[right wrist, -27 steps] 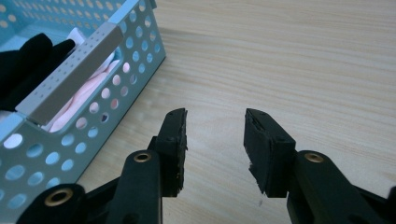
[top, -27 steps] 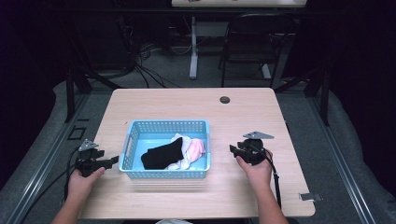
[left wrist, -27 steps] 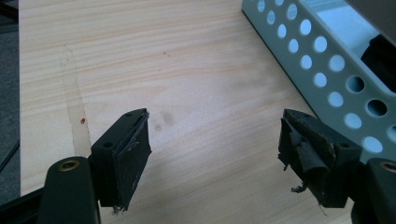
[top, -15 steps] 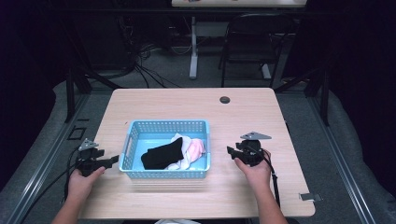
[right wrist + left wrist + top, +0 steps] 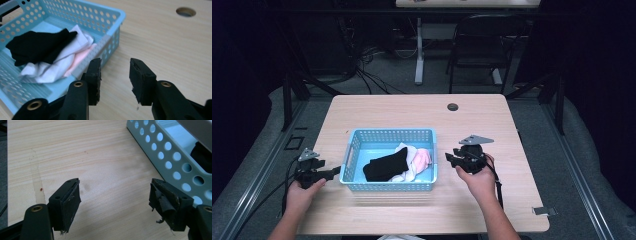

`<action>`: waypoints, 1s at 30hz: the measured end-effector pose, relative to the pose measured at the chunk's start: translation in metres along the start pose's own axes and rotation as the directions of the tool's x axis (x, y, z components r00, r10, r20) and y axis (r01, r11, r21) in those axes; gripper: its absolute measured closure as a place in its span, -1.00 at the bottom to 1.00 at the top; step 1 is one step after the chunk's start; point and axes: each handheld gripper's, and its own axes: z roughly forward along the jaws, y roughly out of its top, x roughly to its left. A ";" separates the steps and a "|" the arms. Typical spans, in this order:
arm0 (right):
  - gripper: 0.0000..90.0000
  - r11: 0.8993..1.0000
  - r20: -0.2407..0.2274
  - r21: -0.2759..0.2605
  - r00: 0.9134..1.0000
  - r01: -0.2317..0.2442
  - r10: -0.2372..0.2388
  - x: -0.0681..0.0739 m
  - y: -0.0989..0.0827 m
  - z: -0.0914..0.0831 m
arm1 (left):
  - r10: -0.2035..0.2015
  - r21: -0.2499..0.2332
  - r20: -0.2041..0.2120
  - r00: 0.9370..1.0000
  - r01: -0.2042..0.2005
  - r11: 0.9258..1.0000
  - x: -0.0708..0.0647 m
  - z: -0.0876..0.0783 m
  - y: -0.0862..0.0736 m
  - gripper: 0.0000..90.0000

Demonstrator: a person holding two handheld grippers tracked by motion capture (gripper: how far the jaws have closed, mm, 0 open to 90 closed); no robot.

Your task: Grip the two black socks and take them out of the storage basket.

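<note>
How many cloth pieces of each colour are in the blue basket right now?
Black cloth: 1
White cloth: 1
Pink cloth: 1
Total: 3 pieces in the blue basket, piled together, so a hidden piece under them cannot be ruled out.

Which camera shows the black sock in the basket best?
The right gripper view: the black sock is close and lies on top of the white and pink cloths in the blue basket. The high view shows it whole but small. The left gripper view catches a dark bit over the basket wall.
</note>
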 end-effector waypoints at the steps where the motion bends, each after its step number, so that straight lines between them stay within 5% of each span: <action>1: 0.31 1.000 0.004 -0.013 1.000 0.021 -0.021 0.007 0.011 0.000 | 0.001 0.001 -0.003 1.000 -0.001 1.000 0.000 0.000 -0.001 -0.45; 9: 0.53 0.998 -0.020 0.026 0.998 0.057 -0.057 0.032 0.045 0.016 | 0.003 0.002 0.001 1.000 -0.003 1.000 -0.001 -0.002 -0.002 -0.45; 19: 0.57 0.988 -0.072 0.115 0.993 0.099 -0.091 0.058 0.060 0.050 | 0.003 0.003 0.007 1.000 -0.003 1.000 -0.001 -0.002 -0.001 -0.45; 30: 0.49 0.977 -0.121 0.201 0.992 0.067 -0.043 0.083 0.064 0.089 | 0.002 -0.005 0.008 1.000 -0.002 1.000 -0.001 -0.003 -0.001 -0.45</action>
